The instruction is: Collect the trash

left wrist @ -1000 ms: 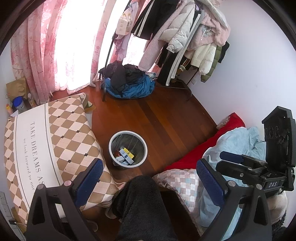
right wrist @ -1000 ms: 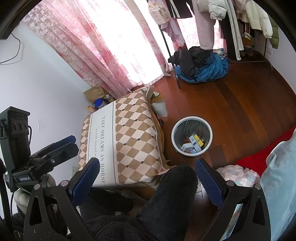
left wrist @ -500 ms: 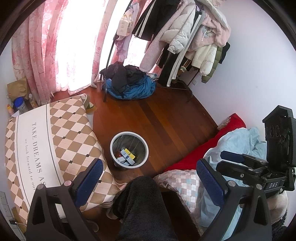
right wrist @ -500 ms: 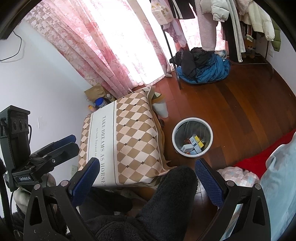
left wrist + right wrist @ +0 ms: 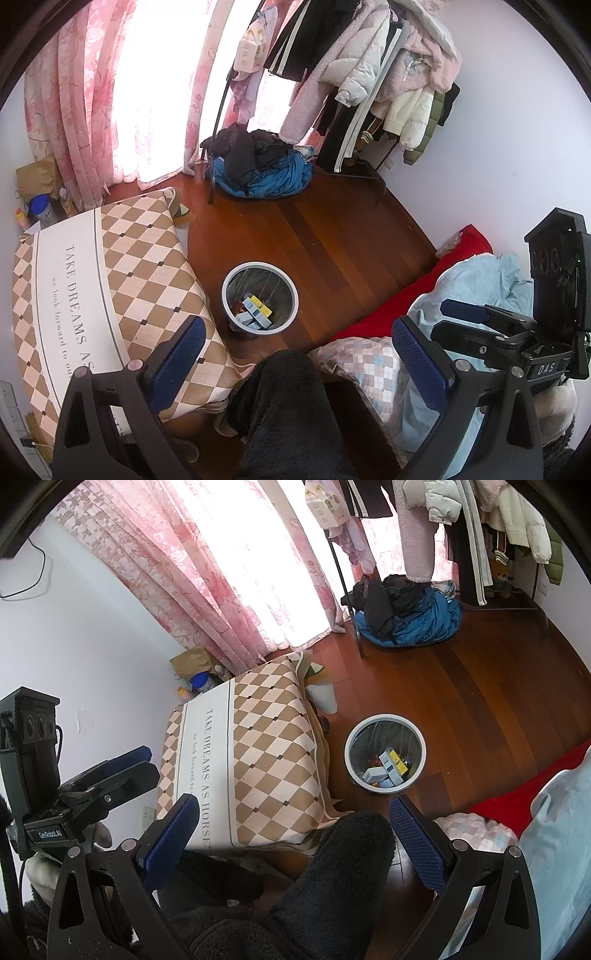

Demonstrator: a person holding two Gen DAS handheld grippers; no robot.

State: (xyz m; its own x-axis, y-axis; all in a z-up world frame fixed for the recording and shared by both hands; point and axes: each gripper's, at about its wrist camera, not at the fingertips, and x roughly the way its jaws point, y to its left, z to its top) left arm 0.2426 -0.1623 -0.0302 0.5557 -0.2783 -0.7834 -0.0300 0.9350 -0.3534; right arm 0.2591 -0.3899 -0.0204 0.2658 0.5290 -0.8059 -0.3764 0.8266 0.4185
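Both views perhaps slightly lower.

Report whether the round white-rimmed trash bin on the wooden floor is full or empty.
Partly filled. The round white-rimmed trash bin stands upright, with a few small boxes at the bottom and most of its depth unused.

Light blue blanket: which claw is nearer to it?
Right. The right claw hangs over the blanket. The left claw is further left, with the person's knee in front of it and the blanket off to its right.

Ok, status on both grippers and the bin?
Left gripper open, empty. Right gripper open, empty. Bin upright on floor, boxes inside. Person's knee in foreground.
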